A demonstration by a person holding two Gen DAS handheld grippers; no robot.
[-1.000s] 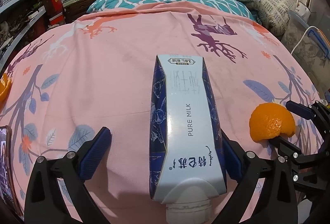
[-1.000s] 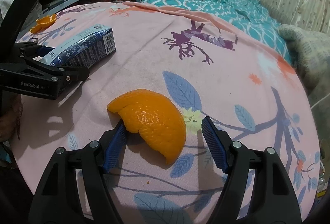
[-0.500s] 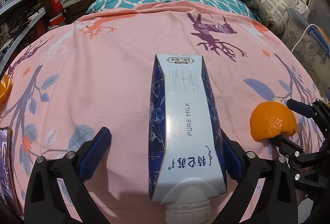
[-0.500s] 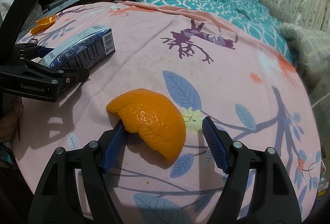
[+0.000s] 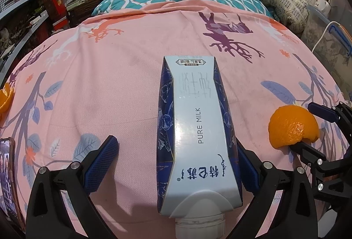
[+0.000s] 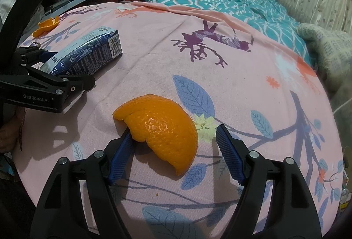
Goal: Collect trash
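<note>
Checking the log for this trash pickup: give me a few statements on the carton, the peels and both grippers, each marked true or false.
1. The milk carton lies flat between the open left gripper fingers. True.
2. The right gripper is shut on the orange peel. False: it is open around it.
3. A second peel lies beyond the carton. True.
4. The carton stands upright. False: it lies on its side.

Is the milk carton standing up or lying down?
Lying down: the milk carton rests flat on the pink sheet, its broad printed face up, white cap pointing at the left wrist camera.
</note>
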